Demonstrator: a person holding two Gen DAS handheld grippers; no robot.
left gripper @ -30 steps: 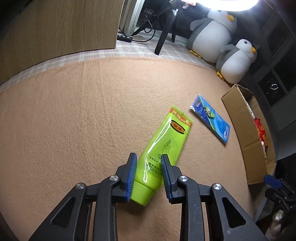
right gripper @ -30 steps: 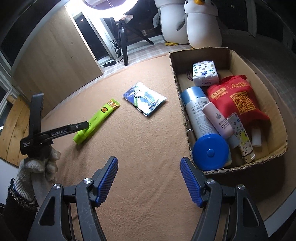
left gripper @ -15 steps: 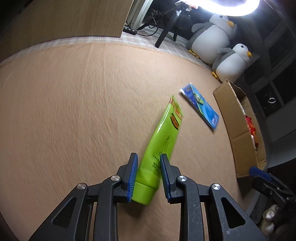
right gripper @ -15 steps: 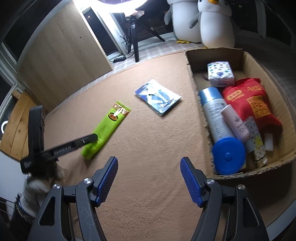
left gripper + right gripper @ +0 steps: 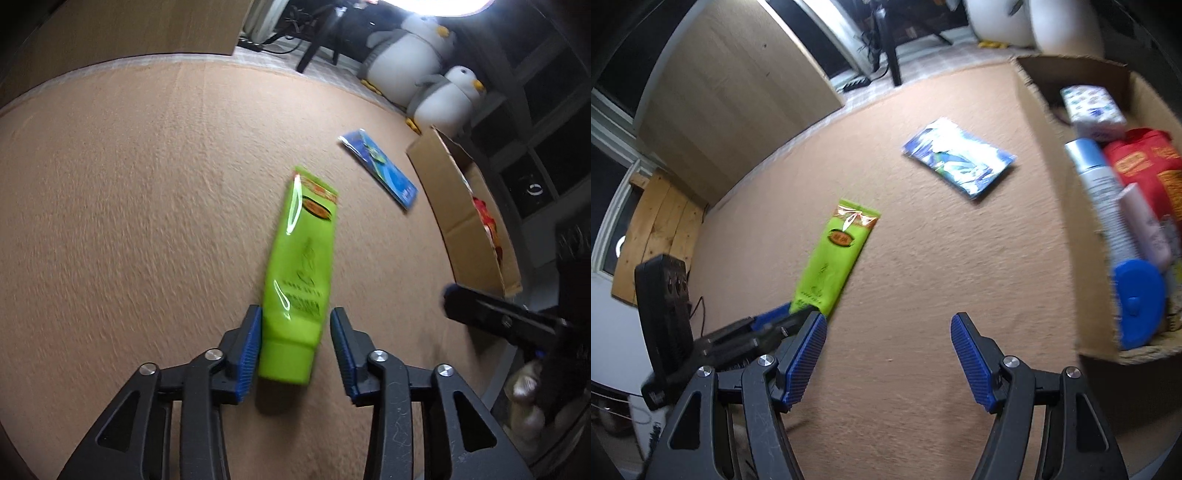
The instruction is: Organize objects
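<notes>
The tan carpeted floor [image 5: 129,221] fills most of both views, and the cardboard box [image 5: 1049,206], already holding several things, runs down the right edge of the right wrist view. Between box and tube, toward the upper middle of that view, a blue packet [image 5: 956,162] lies flat on the carpet, apart from both.

The green tube [image 5: 299,280] lies in the lower centre of the left wrist view. Its long axis runs almost straight away from the camera, cap end nearest, crimped end pointing up the frame toward the packet.

The left gripper [image 5: 295,347] straddles the cap end. Its jaws have just been opening: the left pad sits against the tube's side, while a clear gap shows at the right pad, so the tube is between them but not clamped.

The right gripper [image 5: 888,360] hangs with jaws wide and empty over bare carpet, the box just to its right, the tube at its lower left. By my reading, the left hand is much the nearer to the tube.
</notes>
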